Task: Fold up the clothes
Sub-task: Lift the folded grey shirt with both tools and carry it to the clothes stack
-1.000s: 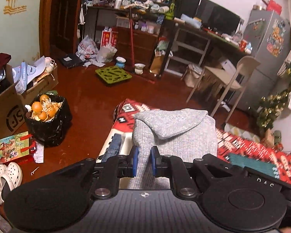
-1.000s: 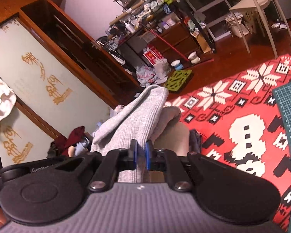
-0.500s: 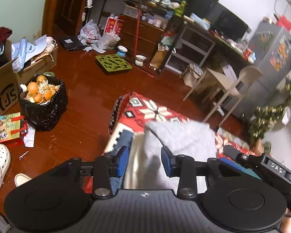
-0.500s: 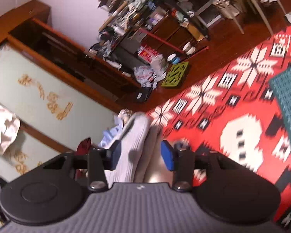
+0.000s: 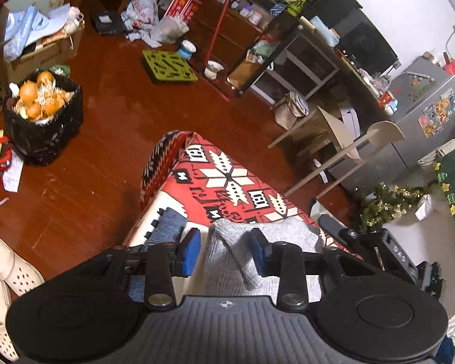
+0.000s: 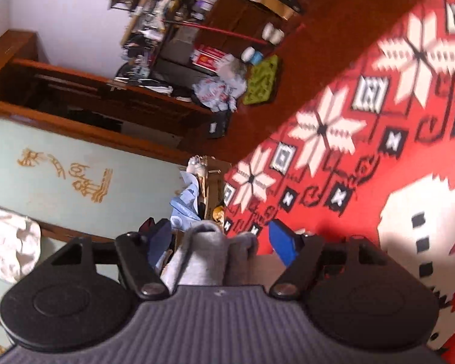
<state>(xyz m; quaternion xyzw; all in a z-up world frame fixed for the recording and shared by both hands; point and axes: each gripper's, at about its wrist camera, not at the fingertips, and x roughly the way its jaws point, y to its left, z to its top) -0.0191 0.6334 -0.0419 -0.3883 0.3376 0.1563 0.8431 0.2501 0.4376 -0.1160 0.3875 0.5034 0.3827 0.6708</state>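
Note:
A folded grey knit sweater point(image 5: 257, 251) lies on the red patterned cloth point(image 5: 227, 179) covering the table. My left gripper point(image 5: 226, 253) is open, its blue pads on either side of the sweater without gripping it. My right gripper point(image 6: 224, 239) is open too, with the grey sweater point(image 6: 203, 251) between its spread blue pads point(image 6: 283, 245). A folded blue denim piece point(image 5: 166, 227) lies at the sweater's left. The right gripper's body point(image 5: 379, 248) shows at the sweater's right in the left wrist view.
A black bin of orange peel point(image 5: 42, 115), a cardboard box point(image 5: 30, 51) and white clogs point(image 5: 6, 270) stand on the wooden floor at left. A green mat point(image 5: 170, 66), shelves, a white chair point(image 5: 348, 148) and a grey fridge point(image 5: 424, 118) lie beyond the table.
Both grippers were shut on the grey sweater a second ago; both have opened and let it go. Both have drawn back, and the sweater now lies flat on the cloth.

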